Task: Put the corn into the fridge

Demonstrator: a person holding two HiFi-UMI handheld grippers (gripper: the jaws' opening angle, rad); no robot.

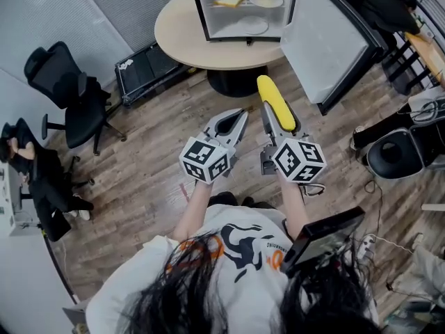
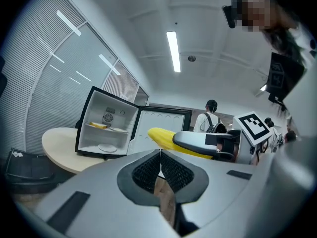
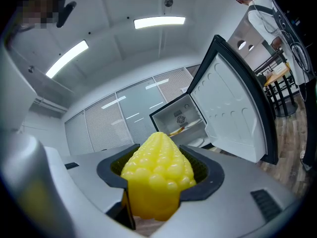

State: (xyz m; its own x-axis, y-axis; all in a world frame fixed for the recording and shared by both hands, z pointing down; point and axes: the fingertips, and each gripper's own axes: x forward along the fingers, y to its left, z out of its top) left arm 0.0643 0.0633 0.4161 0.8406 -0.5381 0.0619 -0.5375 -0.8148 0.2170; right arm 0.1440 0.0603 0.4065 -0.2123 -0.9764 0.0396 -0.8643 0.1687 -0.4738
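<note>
Between the right tongs [image 1: 279,124] sits the corn [image 3: 157,175], clamped, facing the fridge [image 1: 197,9].

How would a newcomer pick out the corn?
Find the round table with the open fridge on it. Just short of it, above the wood floor, two grippers point that way, and the corn is clamped in the right gripper. It is the long, bright yellow, knobbly cob; the left gripper is shut on nothing.
</note>
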